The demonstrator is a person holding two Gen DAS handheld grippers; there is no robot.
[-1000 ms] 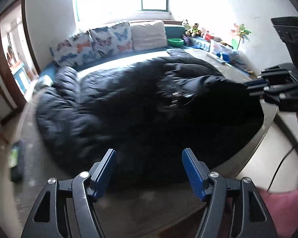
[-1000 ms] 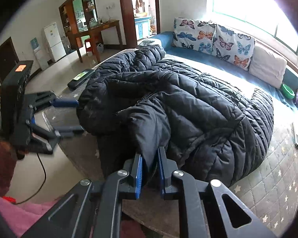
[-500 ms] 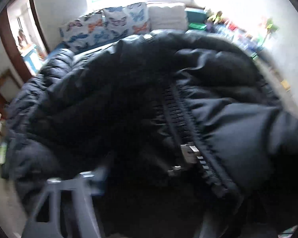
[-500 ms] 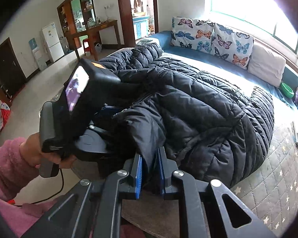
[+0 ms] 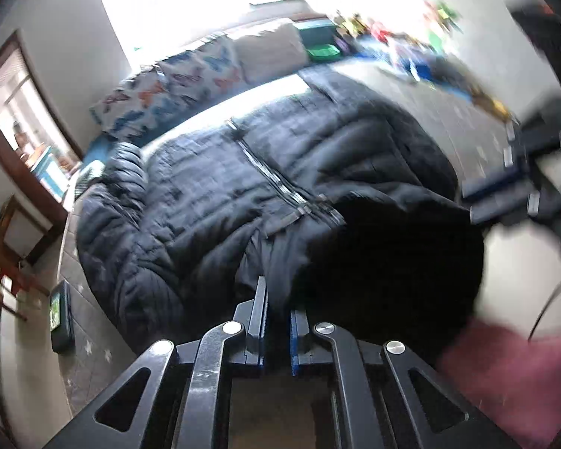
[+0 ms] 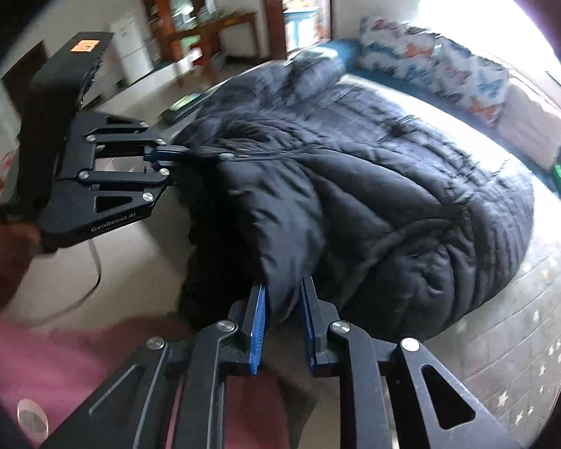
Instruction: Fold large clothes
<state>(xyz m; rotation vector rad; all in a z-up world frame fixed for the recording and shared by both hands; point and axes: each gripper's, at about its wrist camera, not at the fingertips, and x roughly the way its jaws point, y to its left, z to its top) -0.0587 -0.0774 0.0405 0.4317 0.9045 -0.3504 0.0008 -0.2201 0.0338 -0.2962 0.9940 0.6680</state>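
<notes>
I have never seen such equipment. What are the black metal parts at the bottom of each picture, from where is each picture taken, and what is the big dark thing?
There is no robot here. A person holds a hand tool with two jaws in each hand, and a small camera on each tool looks forward along those jaws. So one picture is taken from the left gripper and the other from the right gripper. The dark thing is a large black puffer jacket spread over a round bed, with butterfly pillows behind it. Both tools pinch the jacket's near edge. The left jaws have just closed on it, and the right jaws have just opened slightly with fabric between them. In the right picture you also see the left tool from the side.
</notes>
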